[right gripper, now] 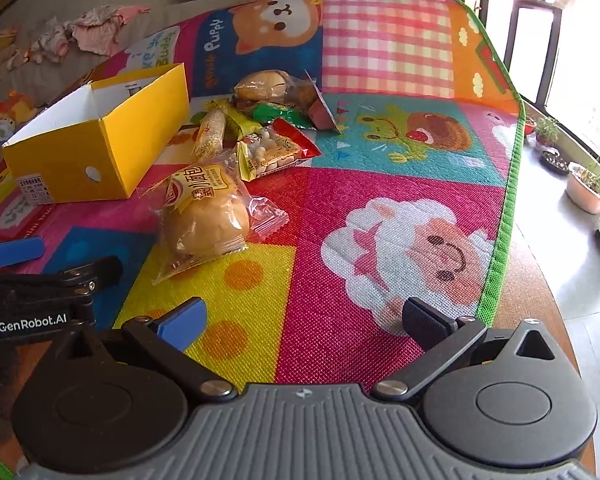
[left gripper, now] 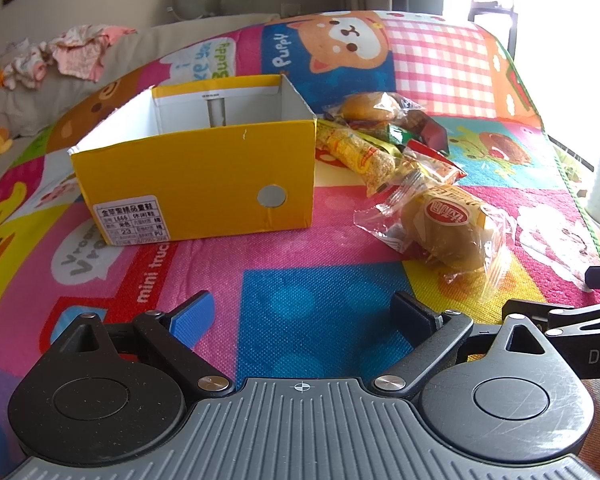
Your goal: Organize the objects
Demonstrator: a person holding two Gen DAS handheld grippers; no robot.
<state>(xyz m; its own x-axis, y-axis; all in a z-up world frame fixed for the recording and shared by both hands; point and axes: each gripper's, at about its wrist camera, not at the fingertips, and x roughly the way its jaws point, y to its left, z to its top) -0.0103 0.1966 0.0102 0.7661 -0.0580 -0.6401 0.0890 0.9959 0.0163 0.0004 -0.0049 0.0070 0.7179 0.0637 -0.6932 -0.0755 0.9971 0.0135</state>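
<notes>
An open yellow shoebox (left gripper: 196, 172) (right gripper: 100, 148) stands empty on the colourful play mat. To its right lies a pile of wrapped snacks: a bread bun in clear wrap (left gripper: 452, 232) (right gripper: 208, 216) nearest, a red bag of crackers (right gripper: 276, 148) (left gripper: 432, 164), a long yellow cereal bar (left gripper: 364, 152) (right gripper: 212, 132), and a wrapped burger bun (left gripper: 368, 108) (right gripper: 268, 88) at the back. My left gripper (left gripper: 304, 316) is open and empty, low over the mat in front of the box. My right gripper (right gripper: 304, 320) is open and empty, near the mat's front right.
The play mat (right gripper: 400, 184) covers a wooden table whose edge (right gripper: 532, 280) shows on the right. Plant pots (right gripper: 588, 188) stand on the floor beyond. A sofa with clothes (left gripper: 76, 56) lies behind on the left. The left gripper's fingers (right gripper: 16, 250) show in the right wrist view.
</notes>
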